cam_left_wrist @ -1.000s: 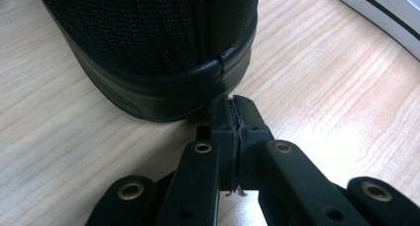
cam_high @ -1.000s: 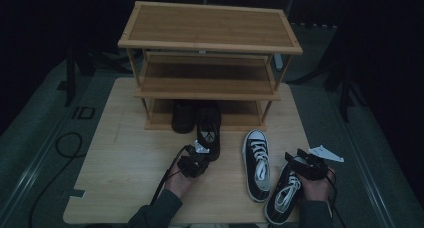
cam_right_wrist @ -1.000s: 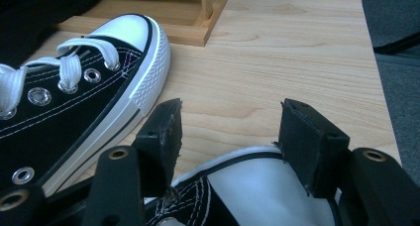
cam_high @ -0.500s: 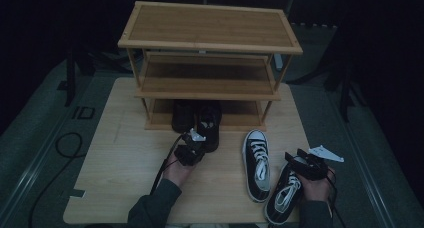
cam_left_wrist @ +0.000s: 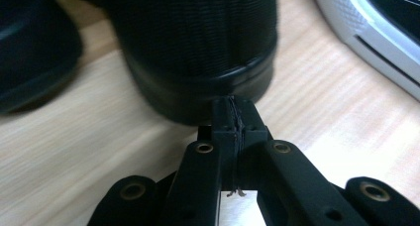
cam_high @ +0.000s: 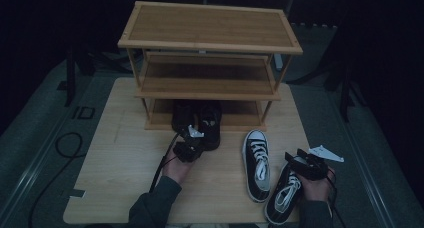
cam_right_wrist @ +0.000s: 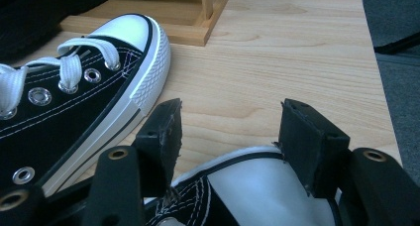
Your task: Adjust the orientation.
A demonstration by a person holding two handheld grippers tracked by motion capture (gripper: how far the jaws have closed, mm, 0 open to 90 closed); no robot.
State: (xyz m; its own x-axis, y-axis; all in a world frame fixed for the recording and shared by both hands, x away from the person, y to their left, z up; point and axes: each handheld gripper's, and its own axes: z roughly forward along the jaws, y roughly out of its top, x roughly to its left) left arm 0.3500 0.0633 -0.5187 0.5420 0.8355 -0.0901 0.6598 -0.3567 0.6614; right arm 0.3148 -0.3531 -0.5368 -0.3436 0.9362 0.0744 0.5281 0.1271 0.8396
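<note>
Black shoes (cam_high: 197,122) are sitting side by side at the near edge of the rack's bottom shelf, heels toward me, and I am holding my left claw (cam_high: 190,144) right behind the right one of the pair. In the left gripper view its ribbed black heel (cam_left_wrist: 198,47) is filling the top of the picture, just beyond my jaw tips; the tips look to be touching the sole's rim or nearly so, and I cannot tell which. My left jaws are pressing together with nothing between them. They have just been parting a hair, yet the pads are still meeting in that view.

Right of the black pair, a black-and-white sneaker (cam_high: 257,164) is lying flat on the wooden table (cam_high: 110,168), toe pointing far toward the rack. Its mate, a second sneaker (cam_high: 284,194), is lying nearer and further right, angled, and my right claw (cam_high: 305,164) is hovering over its toe. In the right gripper view my right jaws are standing wide apart, one on each side of the white toe cap (cam_right_wrist: 257,186), pads clear of it.

Beyond it all, the bamboo shoe rack (cam_high: 210,28) is standing at the far side of the table, with dark floor around.
</note>
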